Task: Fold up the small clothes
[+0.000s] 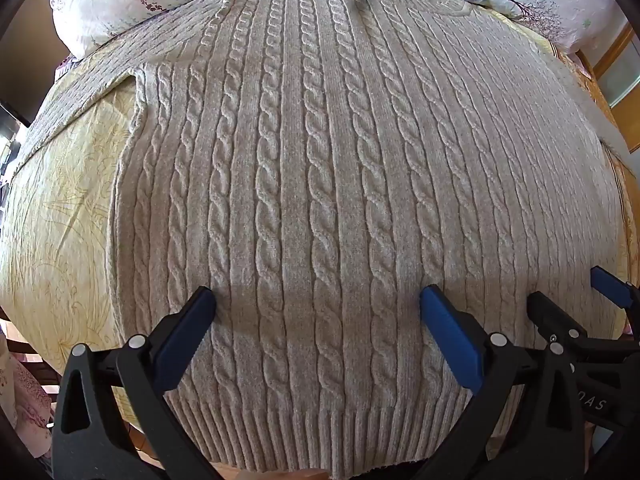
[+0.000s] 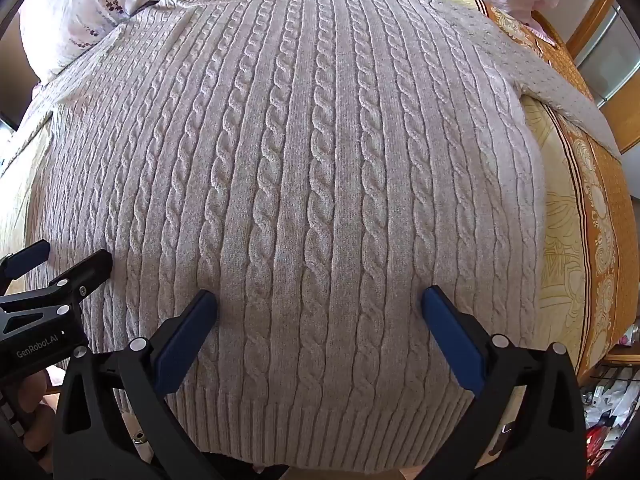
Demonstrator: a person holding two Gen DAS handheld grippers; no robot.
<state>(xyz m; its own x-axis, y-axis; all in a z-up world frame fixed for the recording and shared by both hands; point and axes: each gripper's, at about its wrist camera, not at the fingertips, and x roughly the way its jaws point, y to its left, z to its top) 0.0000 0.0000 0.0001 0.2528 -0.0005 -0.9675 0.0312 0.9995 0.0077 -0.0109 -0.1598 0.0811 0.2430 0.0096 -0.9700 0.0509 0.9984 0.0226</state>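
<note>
A cream cable-knit sweater lies flat and face up on the bed, collar far, ribbed hem near, both sleeves spread outward. It fills the right wrist view too. My left gripper is open and empty, hovering over the lower left half of the body above the hem. My right gripper is open and empty over the lower right half. The right gripper shows at the right edge of the left wrist view; the left gripper shows at the left edge of the right wrist view.
The sweater rests on a yellow patterned bedspread with an orange border on the right. Floral pillows lie behind the collar. Wooden furniture stands at the far right. Clutter sits on the floor at the lower right.
</note>
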